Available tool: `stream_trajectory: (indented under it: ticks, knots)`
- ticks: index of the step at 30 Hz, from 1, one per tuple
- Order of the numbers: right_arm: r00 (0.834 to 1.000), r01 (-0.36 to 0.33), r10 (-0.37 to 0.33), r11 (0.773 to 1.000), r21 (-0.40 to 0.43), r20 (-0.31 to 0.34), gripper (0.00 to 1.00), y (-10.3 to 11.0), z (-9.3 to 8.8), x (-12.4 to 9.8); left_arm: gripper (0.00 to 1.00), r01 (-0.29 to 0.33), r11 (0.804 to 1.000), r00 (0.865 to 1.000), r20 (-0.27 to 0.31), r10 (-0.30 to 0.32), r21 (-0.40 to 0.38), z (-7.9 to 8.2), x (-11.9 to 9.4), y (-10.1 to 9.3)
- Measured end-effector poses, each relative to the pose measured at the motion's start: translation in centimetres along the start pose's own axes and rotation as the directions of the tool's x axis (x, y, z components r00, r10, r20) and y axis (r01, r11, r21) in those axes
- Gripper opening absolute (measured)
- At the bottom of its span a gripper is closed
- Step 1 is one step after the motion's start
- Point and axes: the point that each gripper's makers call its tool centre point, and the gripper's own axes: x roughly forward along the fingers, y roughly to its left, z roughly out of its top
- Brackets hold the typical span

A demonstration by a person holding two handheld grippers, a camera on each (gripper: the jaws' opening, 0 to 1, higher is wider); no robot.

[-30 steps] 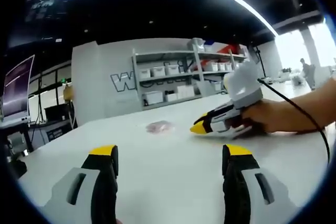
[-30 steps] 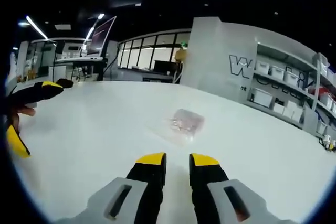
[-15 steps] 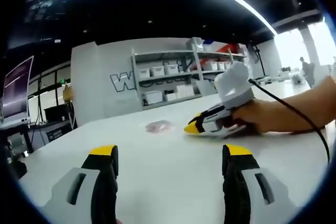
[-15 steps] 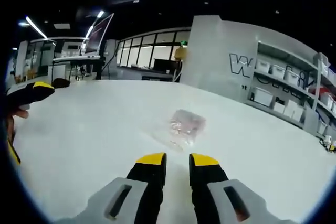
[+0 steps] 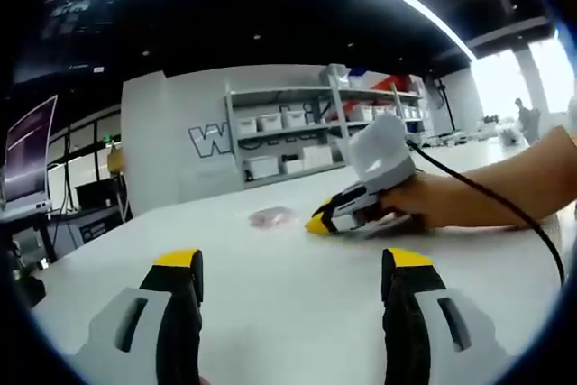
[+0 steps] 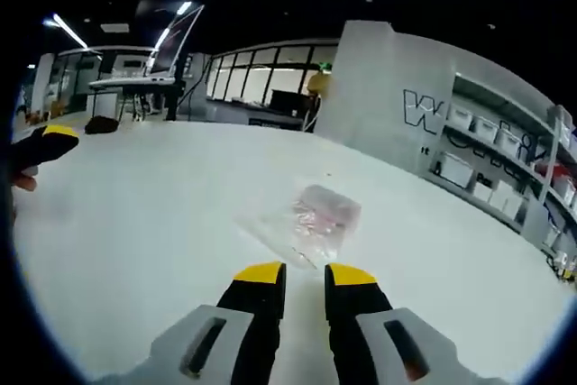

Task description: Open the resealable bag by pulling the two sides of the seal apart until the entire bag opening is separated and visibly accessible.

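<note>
While my left gripper (image 5: 288, 284) holds its station at the bottom of the left gripper view, jaws spread wide with bare white table (image 5: 270, 313) between them, nothing on that side has shifted over the last second. It grips nothing.

Moving rightward in that view, the resealable bag (image 5: 273, 217) lies flat on the table at centre frame, small and pinkish, well apart from my left jaws. Just beside it, to its right, my right gripper (image 5: 317, 222) has advanced: its yellow tips now sit closer to the bag than a second ago, with my hand (image 5: 433, 206) and forearm trailing to the right edge.

The right gripper view confirms the approach. At far left, one yellow tip of the left gripper shows at the frame edge. At centre, the bag (image 6: 311, 223) appears larger and lower than before, its near clear edge just above my right gripper (image 6: 305, 275), whose jaws stand nearly together with a narrow gap, holding nothing.

Finding: the seal is untouched and the bag remains shut. In my judgement the right side is closing in for a first pinch, while the left has yet to begin its approach.
</note>
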Motion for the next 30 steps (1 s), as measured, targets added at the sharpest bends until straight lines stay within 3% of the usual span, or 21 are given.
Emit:
stream_trajectory:
  ticks: [18, 30]
  knots:
    - [0.999, 0.041, -0.040, 0.997, -0.062, 0.015, 0.14, -1.8, 0.9, 1.9, 0.81, 0.001, 1.000, 1.000, -0.007, -0.001, 0.003, -0.2, 0.1, 0.1]
    - [0.999, 0.030, -0.026, 0.995, -0.093, 0.037, 0.05, -1.7, 1.3, 1.9, 0.81, -0.003, 1.000, 1.000, -0.006, 0.004, 0.005, -0.2, 0.1, 0.2]
